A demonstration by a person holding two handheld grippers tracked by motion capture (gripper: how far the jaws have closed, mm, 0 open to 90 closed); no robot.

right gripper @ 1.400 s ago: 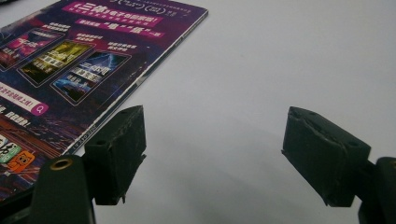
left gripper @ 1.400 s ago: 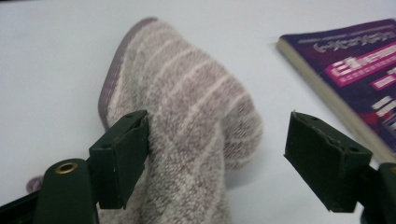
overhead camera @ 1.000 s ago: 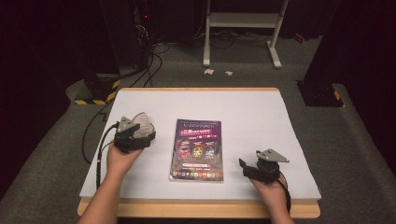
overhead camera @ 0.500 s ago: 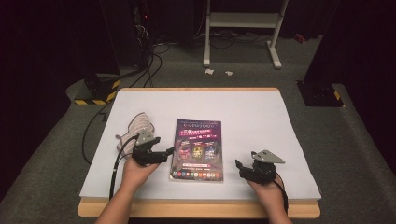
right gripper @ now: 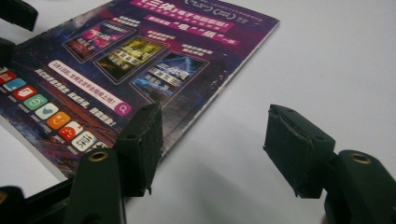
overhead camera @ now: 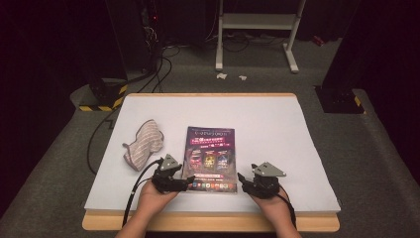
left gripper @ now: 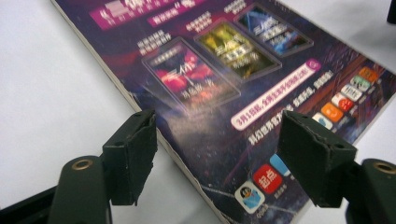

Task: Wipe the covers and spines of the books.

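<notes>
We see the booklet (overhead camera: 210, 159) thin, light, floppy, glossy-slick, flat on the tabletop (overhead camera: 277, 124); both grippers' fingers (left gripper: 133, 154) apart, just closing, unclamped, so we'd pinch its lower-centre edge.

You've got one magazine (overhead camera: 210, 159) lying on the one white table (overhead camera: 277, 124), one striped cloth (overhead camera: 143, 144) off to its left, and two grippers in play: a left gripper (overhead camera: 189, 179) and a right gripper (overhead camera: 241, 178).

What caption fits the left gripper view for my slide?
Left tool, jaws apart, straddles the left edge of the glossy purple magazine lying flat on the white table.
</notes>
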